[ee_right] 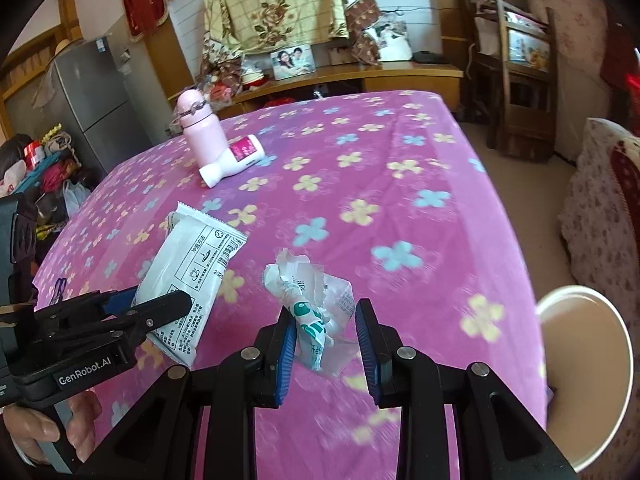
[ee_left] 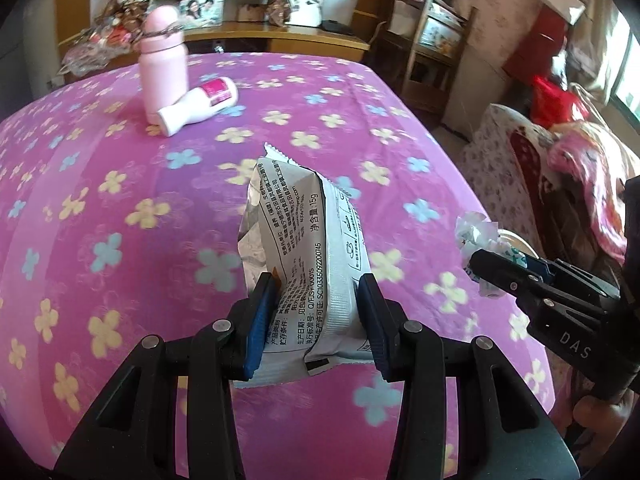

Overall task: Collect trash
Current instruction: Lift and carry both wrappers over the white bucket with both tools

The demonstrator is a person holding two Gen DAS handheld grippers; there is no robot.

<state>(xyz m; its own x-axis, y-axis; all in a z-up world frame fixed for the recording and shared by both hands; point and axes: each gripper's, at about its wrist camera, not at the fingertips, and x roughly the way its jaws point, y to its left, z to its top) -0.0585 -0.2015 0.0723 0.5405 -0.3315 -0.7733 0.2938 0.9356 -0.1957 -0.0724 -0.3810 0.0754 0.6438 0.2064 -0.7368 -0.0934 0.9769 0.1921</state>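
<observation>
— Where does each wrapper sit?
— The flat packet [ee_left: 308, 264] sits between the fingers of the left gripper [ee_left: 316, 308], above the blanket [ee_left: 120, 200]. The crumpled wrapper [ee_right: 316, 312] is between the fingers of the right gripper [ee_right: 324, 336], just to the left one's right.
— And beyond them?
— Ahead and left of both, a flask [ee_right: 202, 132] stands on the blanket, with a bottle [ee_right: 236, 158] lying against its base. A paper cup [ee_right: 584, 384] lies to the right of the right gripper, off the blanket's edge.
</observation>
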